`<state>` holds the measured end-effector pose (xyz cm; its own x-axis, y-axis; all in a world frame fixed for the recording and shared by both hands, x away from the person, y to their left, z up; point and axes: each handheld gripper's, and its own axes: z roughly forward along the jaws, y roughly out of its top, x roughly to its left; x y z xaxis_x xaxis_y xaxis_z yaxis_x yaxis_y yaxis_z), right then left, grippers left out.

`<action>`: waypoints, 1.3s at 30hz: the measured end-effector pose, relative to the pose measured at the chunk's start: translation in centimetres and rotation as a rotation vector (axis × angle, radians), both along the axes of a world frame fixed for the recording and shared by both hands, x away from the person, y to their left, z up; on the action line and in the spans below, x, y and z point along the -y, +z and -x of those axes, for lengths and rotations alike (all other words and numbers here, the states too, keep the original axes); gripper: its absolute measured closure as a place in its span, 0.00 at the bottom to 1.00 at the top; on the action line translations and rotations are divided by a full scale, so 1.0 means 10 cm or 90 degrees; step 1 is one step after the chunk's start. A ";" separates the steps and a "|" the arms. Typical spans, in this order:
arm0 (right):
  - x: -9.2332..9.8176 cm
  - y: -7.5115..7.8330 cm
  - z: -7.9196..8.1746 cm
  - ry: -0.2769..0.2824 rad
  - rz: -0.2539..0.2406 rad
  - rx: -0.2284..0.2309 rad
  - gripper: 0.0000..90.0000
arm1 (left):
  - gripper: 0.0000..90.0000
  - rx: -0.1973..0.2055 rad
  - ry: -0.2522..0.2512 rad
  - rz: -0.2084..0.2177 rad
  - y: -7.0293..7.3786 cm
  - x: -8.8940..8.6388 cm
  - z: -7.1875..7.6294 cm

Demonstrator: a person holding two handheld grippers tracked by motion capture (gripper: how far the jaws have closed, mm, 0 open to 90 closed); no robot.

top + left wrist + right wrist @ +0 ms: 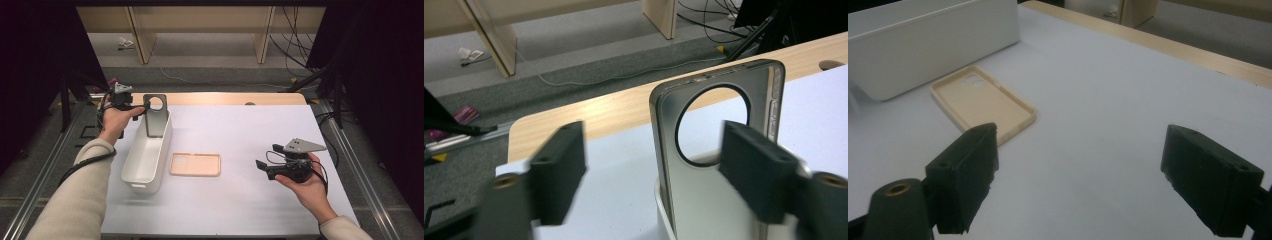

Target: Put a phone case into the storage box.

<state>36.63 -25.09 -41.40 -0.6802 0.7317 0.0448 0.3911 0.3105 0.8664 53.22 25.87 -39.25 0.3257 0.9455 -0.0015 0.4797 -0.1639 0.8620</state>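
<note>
Right gripper (263, 169), nearest the camera at the table's near right, is held level above the white table cover (250, 130), jaws spread wide with nothing between them, aimed toward the flat beige rectangular phone case (195, 164) lying beside the white oblong plastic bin (145, 159). Left gripper (141, 109) is at the far left, by the bin's far end. Grey translucent phone case with a round camera cutout (156, 116) stands upright inside the bin at that end. Left jaws are parted either side of the case's edge, not pressing it.
</note>
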 end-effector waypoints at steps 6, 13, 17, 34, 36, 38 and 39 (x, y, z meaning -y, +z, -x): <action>-0.01 0.00 0.00 0.000 0.001 0.000 0.18 | 0.17 0.005 -0.019 0.016 0.07 -0.01 0.20; -0.01 0.00 0.00 0.000 0.000 -0.001 0.18 | 0.16 0.015 -0.047 0.031 0.11 0.02 0.52; 0.00 0.00 0.00 -0.001 0.000 0.000 0.18 | 0.16 0.024 -0.067 0.041 0.13 0.05 0.70; -0.01 0.01 0.00 -0.002 0.001 -0.002 0.18 | 0.17 0.010 -0.101 0.043 0.07 0.37 1.24; -0.01 0.01 0.00 -0.001 0.000 0.000 0.18 | 0.17 0.011 -0.113 0.044 0.06 0.42 1.28; -0.01 0.01 0.00 -0.002 -0.001 0.000 0.18 | 0.17 0.009 -0.125 0.046 0.07 0.48 1.31; -0.01 0.01 0.00 -0.001 -0.002 0.000 0.18 | 0.17 0.011 -0.133 0.048 0.07 0.50 1.33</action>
<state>36.62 -24.99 -41.30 -0.6785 0.7331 0.0480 0.3924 0.3065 0.8672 39.94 20.90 -38.54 0.5152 0.8548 -0.0622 0.4278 -0.1935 0.8829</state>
